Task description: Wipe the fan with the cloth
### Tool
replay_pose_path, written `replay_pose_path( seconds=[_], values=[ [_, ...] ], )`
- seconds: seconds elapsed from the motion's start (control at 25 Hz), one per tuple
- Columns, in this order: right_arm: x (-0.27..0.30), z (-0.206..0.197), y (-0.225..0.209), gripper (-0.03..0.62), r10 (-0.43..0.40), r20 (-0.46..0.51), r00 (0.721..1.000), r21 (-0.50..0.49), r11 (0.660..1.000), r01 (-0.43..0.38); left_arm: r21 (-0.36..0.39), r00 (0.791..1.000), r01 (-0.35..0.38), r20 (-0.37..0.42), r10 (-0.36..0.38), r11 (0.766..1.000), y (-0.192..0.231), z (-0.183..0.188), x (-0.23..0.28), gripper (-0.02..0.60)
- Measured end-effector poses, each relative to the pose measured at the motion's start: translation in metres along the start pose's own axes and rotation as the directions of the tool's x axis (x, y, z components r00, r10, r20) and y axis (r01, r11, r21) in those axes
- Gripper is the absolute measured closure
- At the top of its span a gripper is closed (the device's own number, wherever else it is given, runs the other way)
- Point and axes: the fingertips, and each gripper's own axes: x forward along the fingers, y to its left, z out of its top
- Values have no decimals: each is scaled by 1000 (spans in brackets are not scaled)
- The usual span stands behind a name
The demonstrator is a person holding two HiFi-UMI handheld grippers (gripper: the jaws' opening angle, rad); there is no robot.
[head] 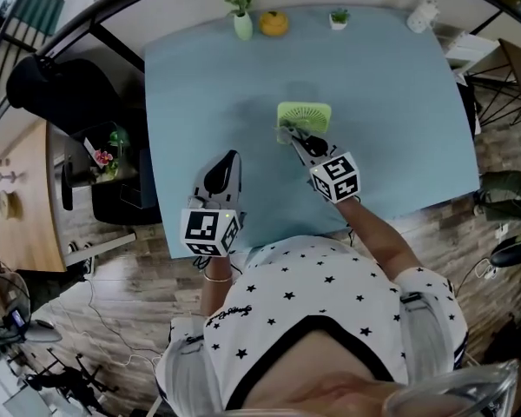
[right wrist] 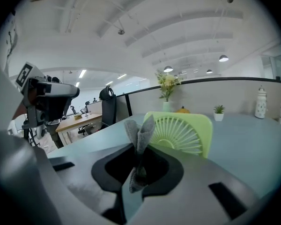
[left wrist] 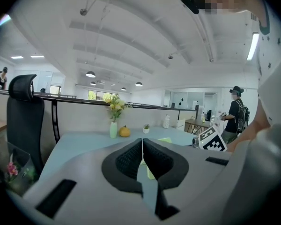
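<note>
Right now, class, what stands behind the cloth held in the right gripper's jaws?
The green fan stands upright behind the grey cloth; the right gripper covers the fan's base. Whether they touch is unclear.

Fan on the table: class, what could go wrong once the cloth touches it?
The fan stands free; the left hand-held gripper is shut and apart from it, so a push could tip or slide it.
Only a small tuft of cloth pokes past the right hand-held gripper, so its jaws might scrape the fan.
</note>
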Motion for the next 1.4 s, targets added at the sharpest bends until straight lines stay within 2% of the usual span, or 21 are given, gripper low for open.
replay_pose_path(
  seconds=[0.16, 0.32, 0.72, 0.96, 1.4],
  values=[
    [24, -8, 8, 553, 16, -38, 999, -15, 1000, -16, -11, 999, -53, -1, 53, 999, 12, -2, -14, 551],
    [39, -17, 7, 553, 14, -65, 998, 9, 1000, -13, -31, 995, -99, 1, 99, 995, 21, -6, -26, 551],
    [25, -23, -14, 553, -29, -75, 997, 21, 999, 30, -62, 992, -120, 33, 122, 991, 25, 4, -24, 551],
    [3, -30, -34, 553, -75, -72, 995, 47, 996, 79, -48, 993, -93, 69, 96, 995, 14, 22, -9, 551],
    [-40, -43, -78, 553, -196, -63, 979, 101, 974, 202, -7, 999, 0, 32, 0, 1000, -20, 18, 13, 551]
  ],
)
